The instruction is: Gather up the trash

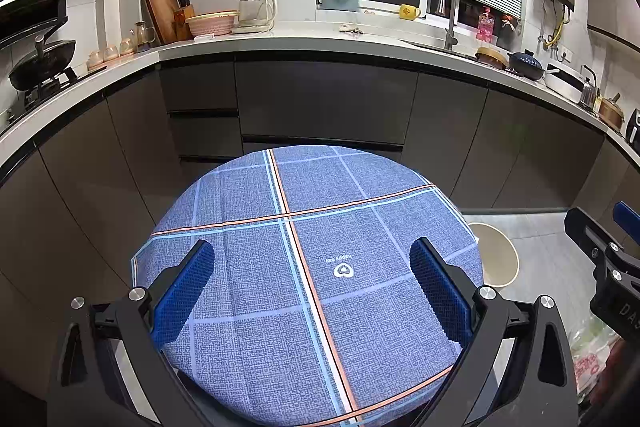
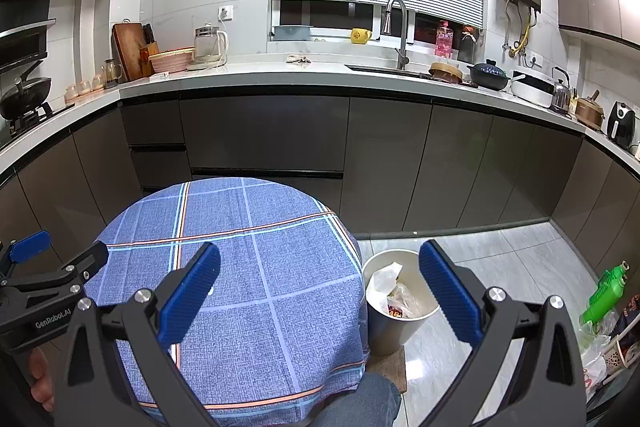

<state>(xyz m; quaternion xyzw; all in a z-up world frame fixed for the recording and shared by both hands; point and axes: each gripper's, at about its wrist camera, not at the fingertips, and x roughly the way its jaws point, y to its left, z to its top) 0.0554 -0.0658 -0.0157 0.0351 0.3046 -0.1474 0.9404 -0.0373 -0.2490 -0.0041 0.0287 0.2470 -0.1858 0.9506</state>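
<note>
A round table with a blue checked cloth (image 1: 320, 267) fills the middle of the left wrist view and shows in the right wrist view (image 2: 240, 267). No trash lies on the cloth. A cream waste bin (image 2: 394, 327) stands on the floor to the table's right, holding crumpled paper and plastic wrappers (image 2: 394, 293); its rim shows in the left wrist view (image 1: 498, 259). My left gripper (image 1: 312, 291) is open and empty above the table. My right gripper (image 2: 320, 291) is open and empty, above the table's right edge and the bin.
Dark kitchen cabinets (image 2: 264, 135) under a white counter (image 2: 248, 71) curve behind the table. Grey tiled floor (image 2: 500, 267) lies to the right. A green spray bottle (image 2: 604, 295) and bags sit at the far right. The person's leg (image 2: 360, 403) is below.
</note>
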